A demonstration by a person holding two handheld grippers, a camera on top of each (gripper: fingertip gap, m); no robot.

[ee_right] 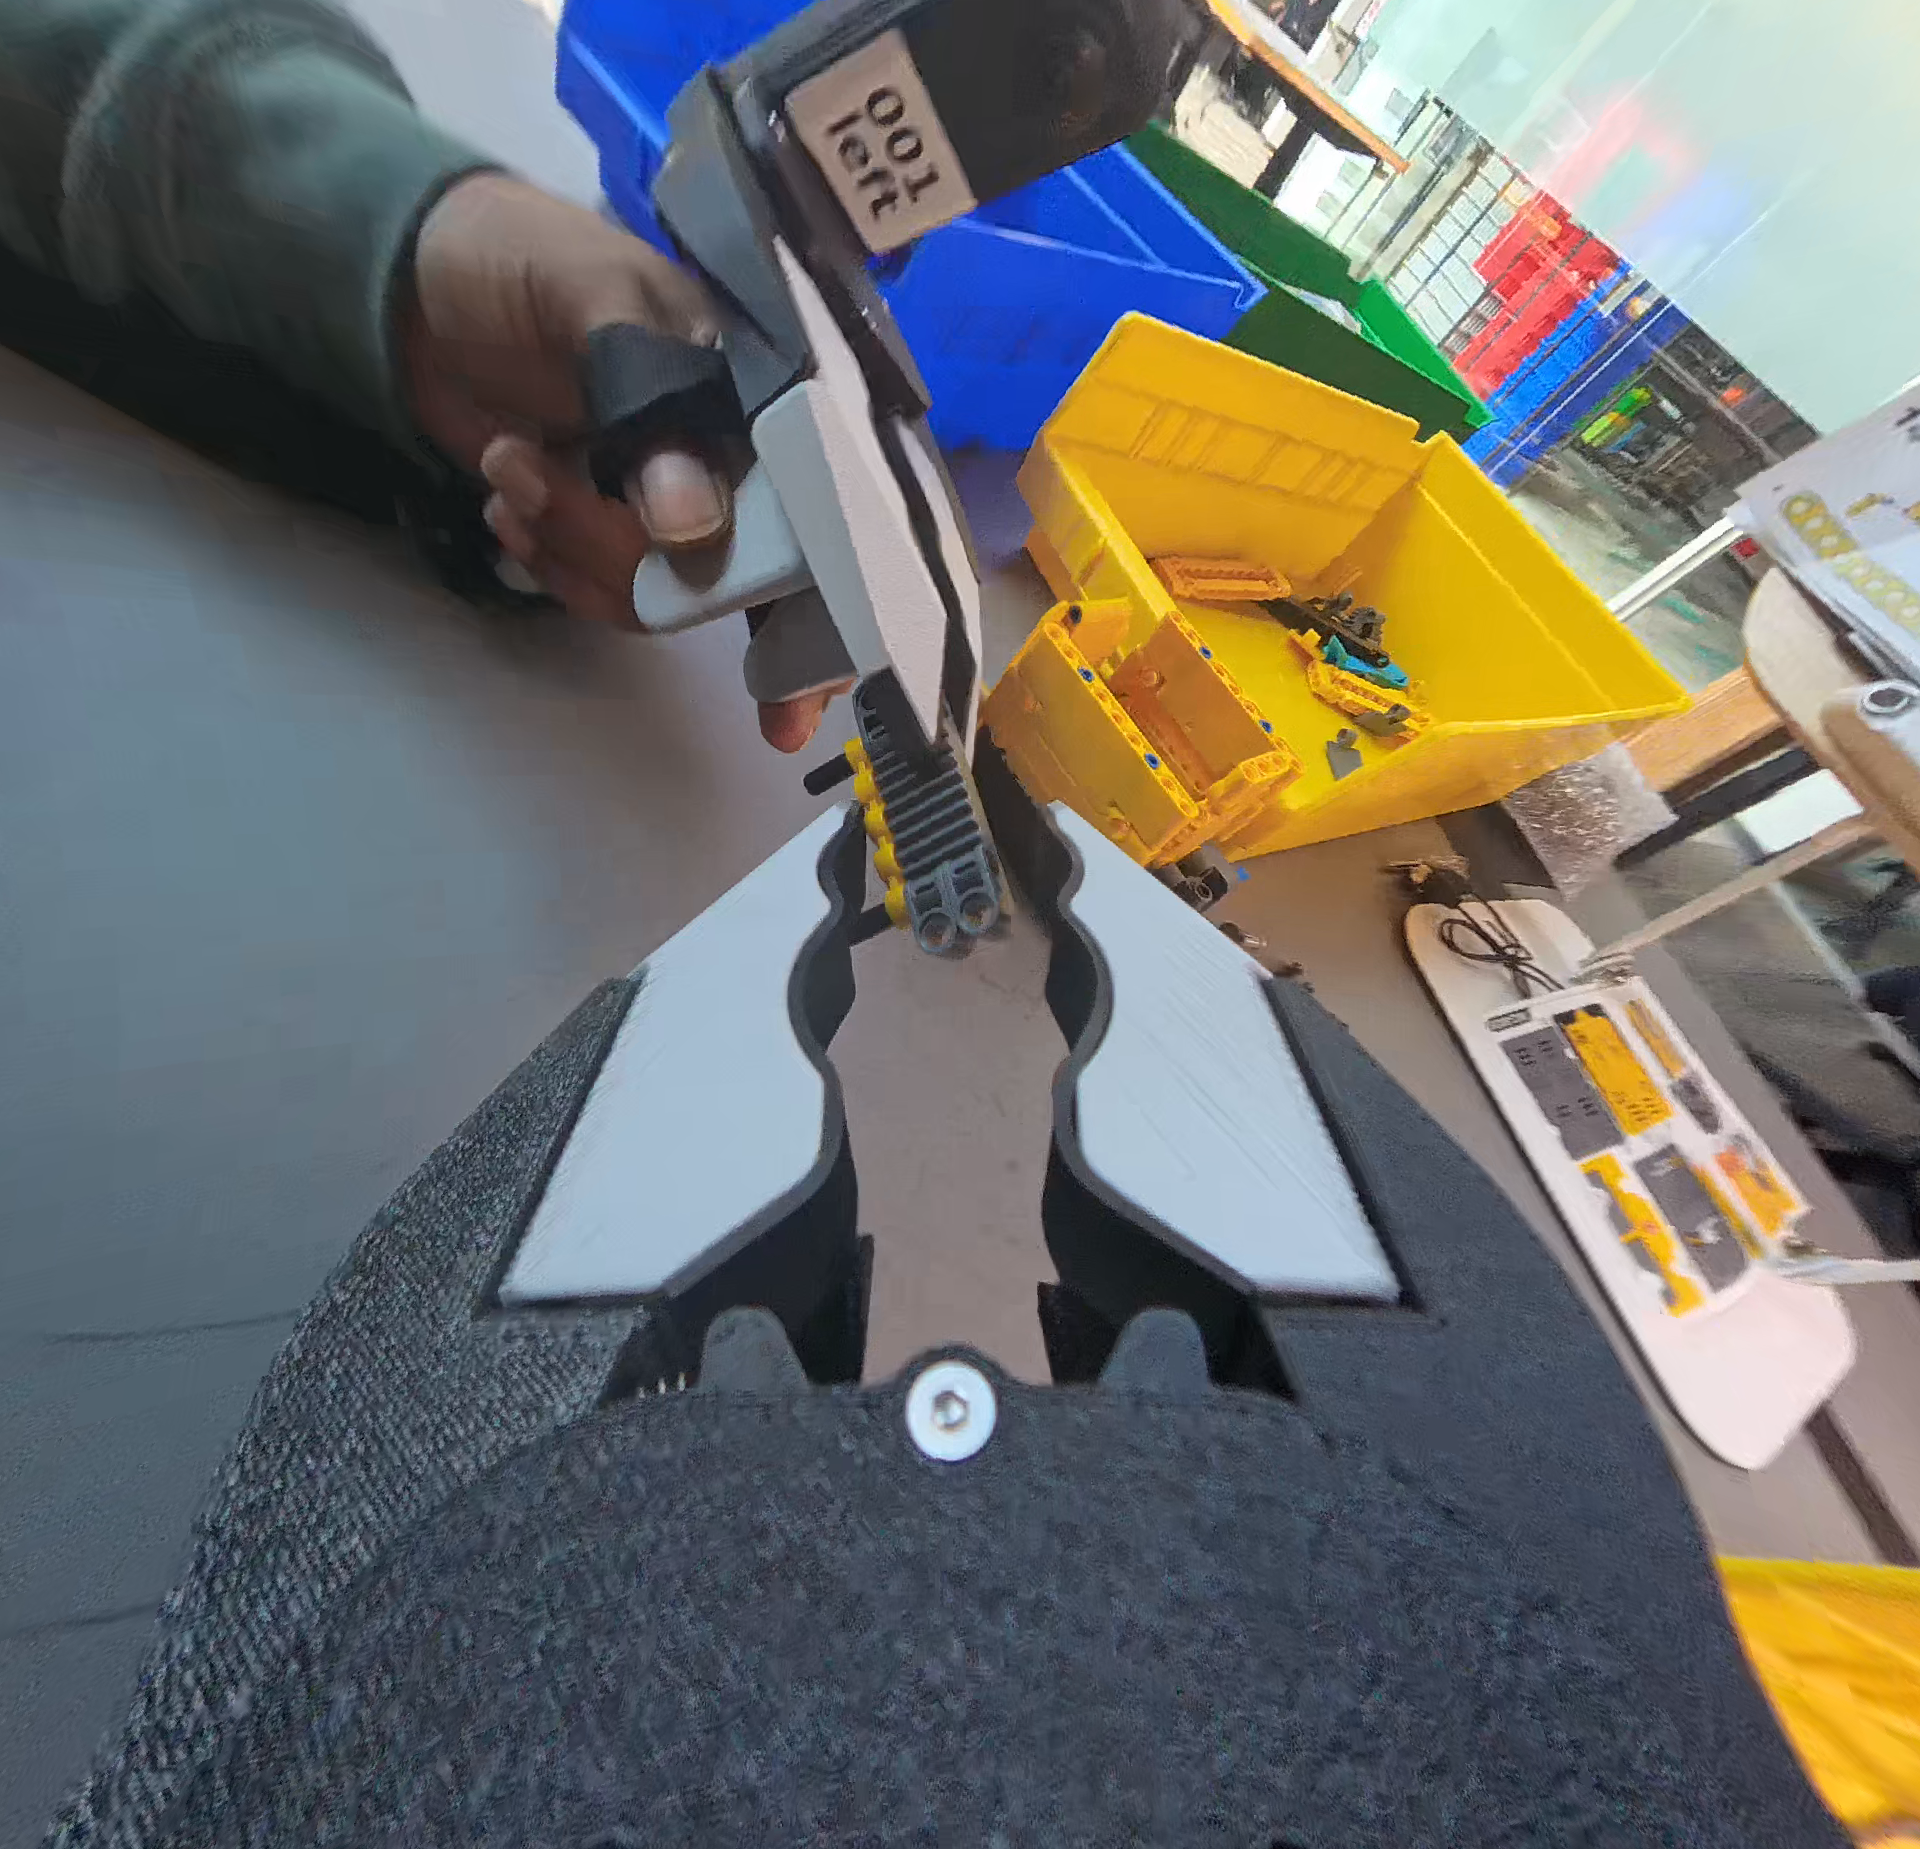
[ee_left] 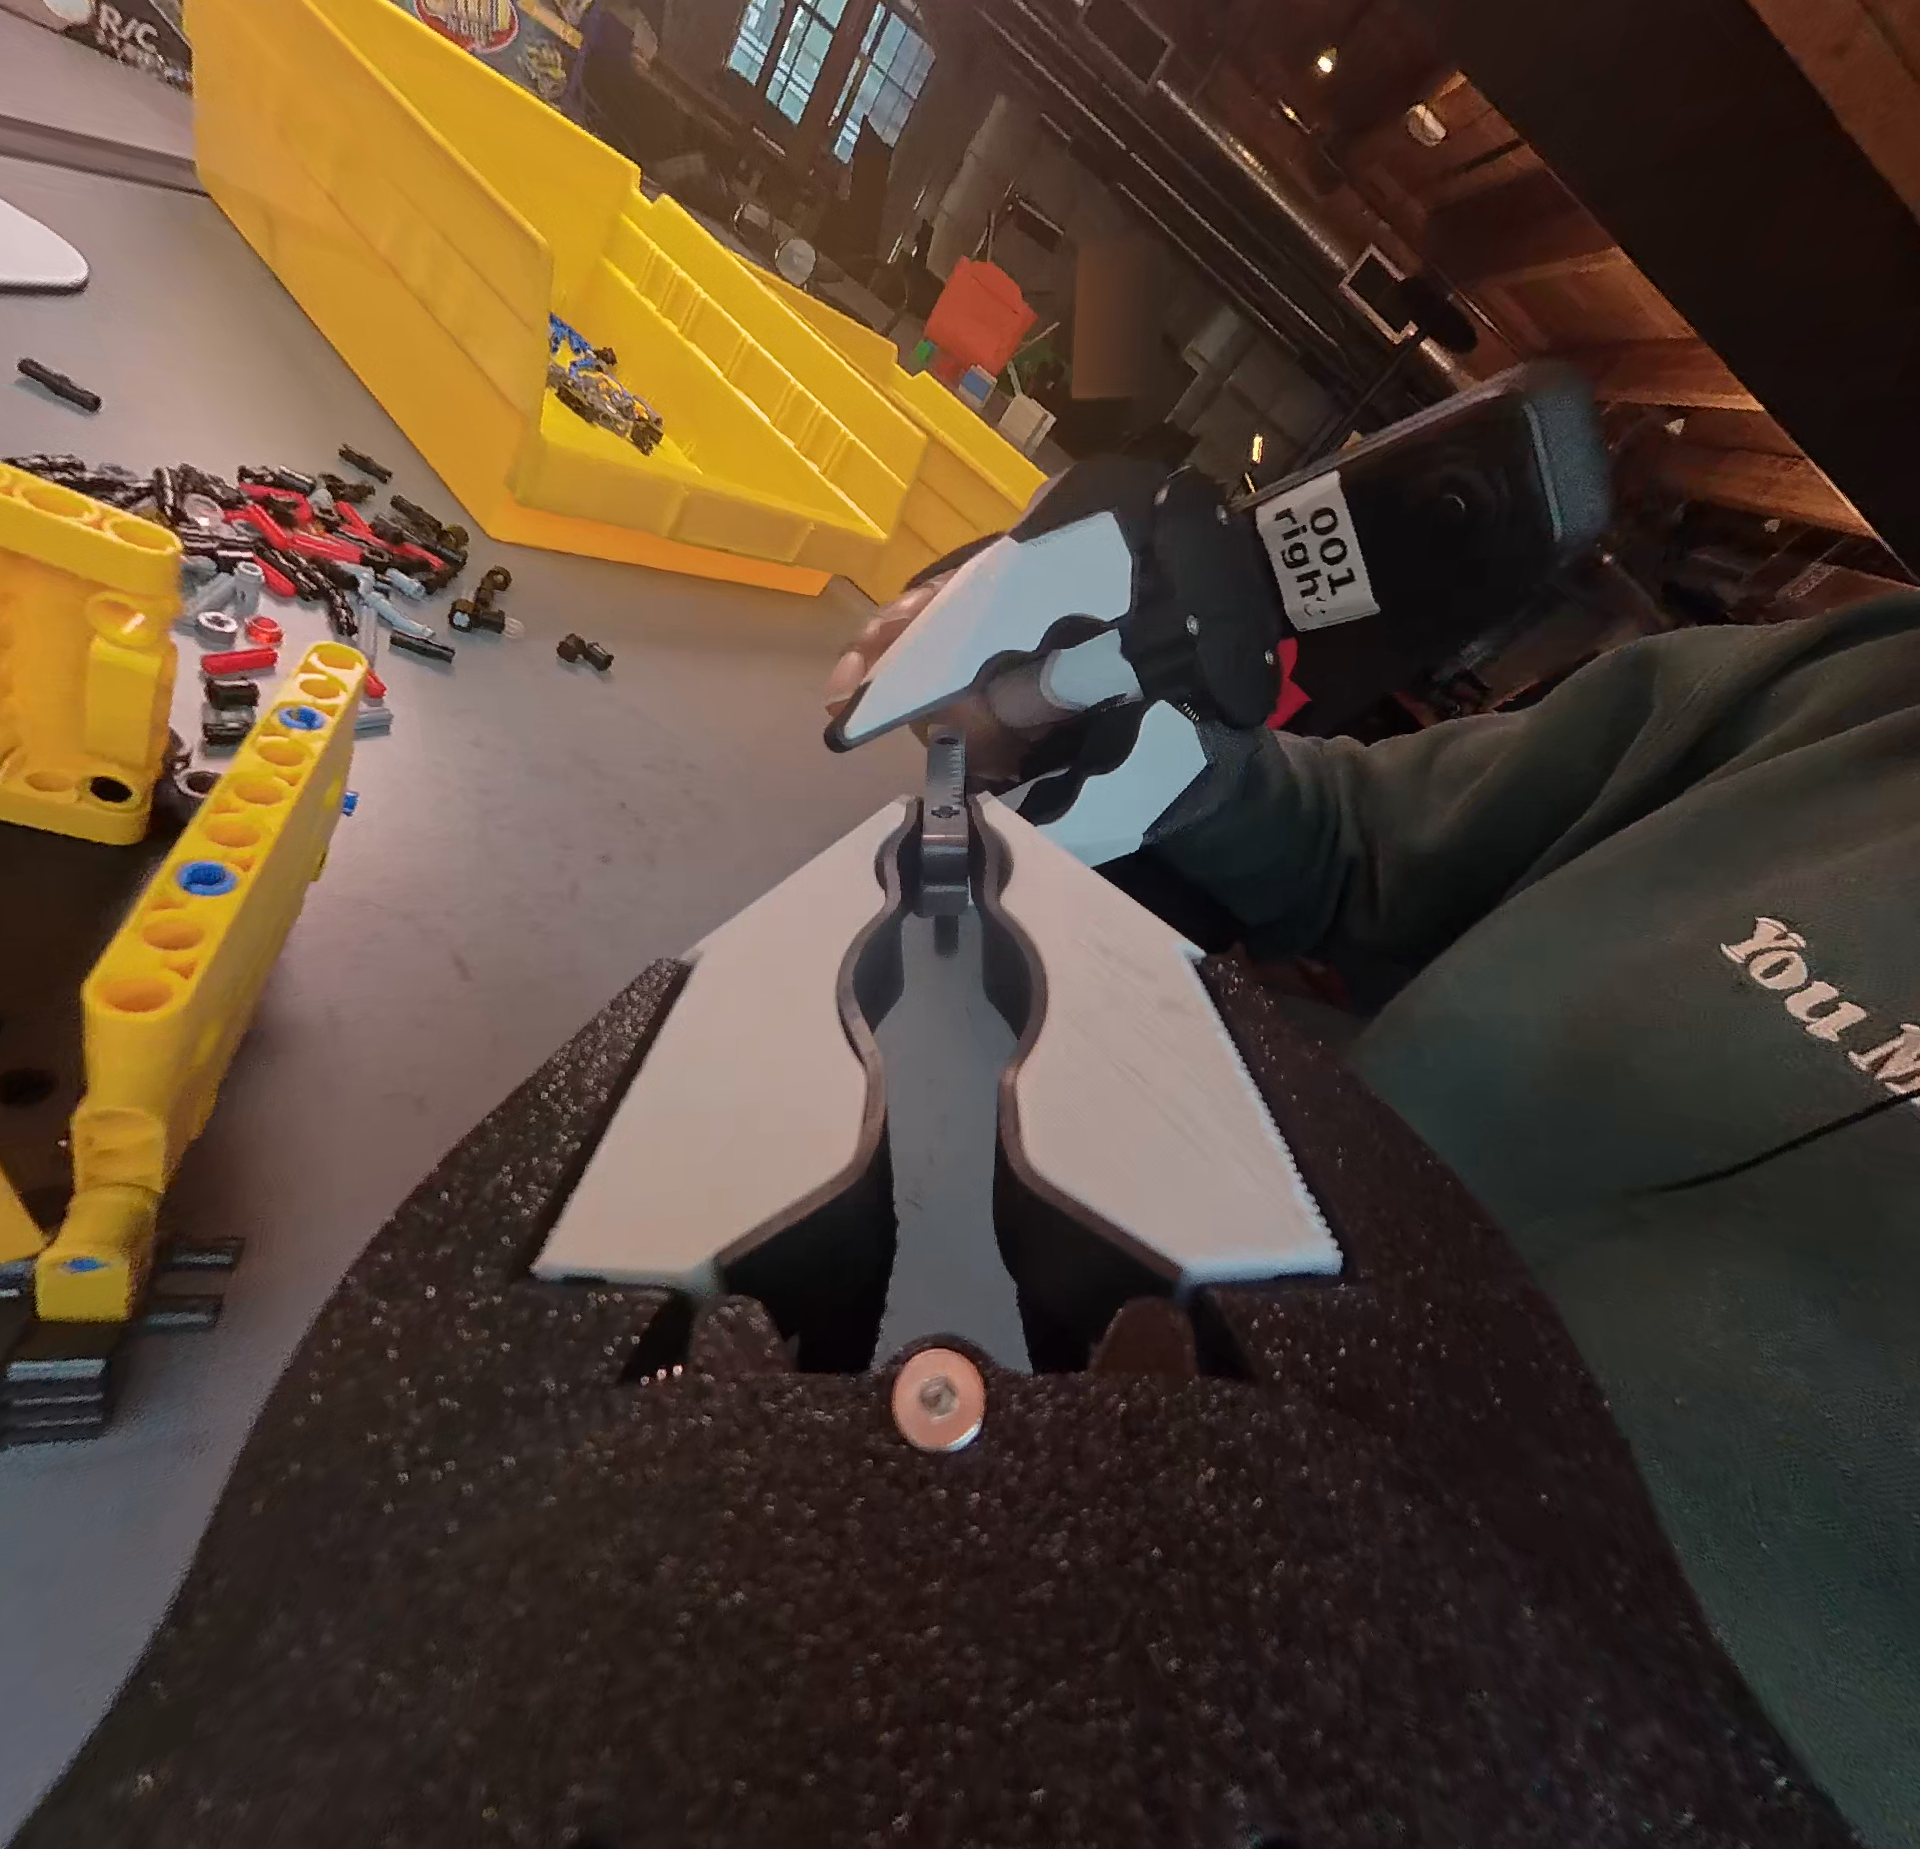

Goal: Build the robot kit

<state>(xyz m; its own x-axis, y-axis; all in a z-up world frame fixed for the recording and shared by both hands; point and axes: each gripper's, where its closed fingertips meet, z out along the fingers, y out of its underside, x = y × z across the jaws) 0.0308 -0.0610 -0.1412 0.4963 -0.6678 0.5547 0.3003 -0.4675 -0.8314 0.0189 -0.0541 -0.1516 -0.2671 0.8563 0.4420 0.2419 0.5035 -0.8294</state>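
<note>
My left gripper [ee_left: 945, 823] is shut on a dark grey toothed rack piece [ee_left: 943, 776] and holds it upright above the grey table [ee_left: 540, 864]. In the right wrist view the piece [ee_right: 940, 823] is grey with ridges and yellow pins along one side, and hangs from the left gripper [ee_right: 925, 719]. My right gripper [ee_right: 945, 833] is open. Its two fingers stand either side of the piece's free end, and I cannot tell whether they touch it. In the left wrist view the right gripper's white fingers [ee_left: 987, 615] reach in from the upper right.
Yellow bins [ee_left: 416, 241] stand at the back, with a pile of small black, red and grey parts [ee_left: 312, 552] and a long yellow holed beam [ee_left: 208, 916] to the left. A yellow bin [ee_right: 1403, 573], blue bins [ee_right: 1039, 293] and a picture sheet [ee_right: 1631, 1124] lie right. The grippers are tip to tip, or close to it.
</note>
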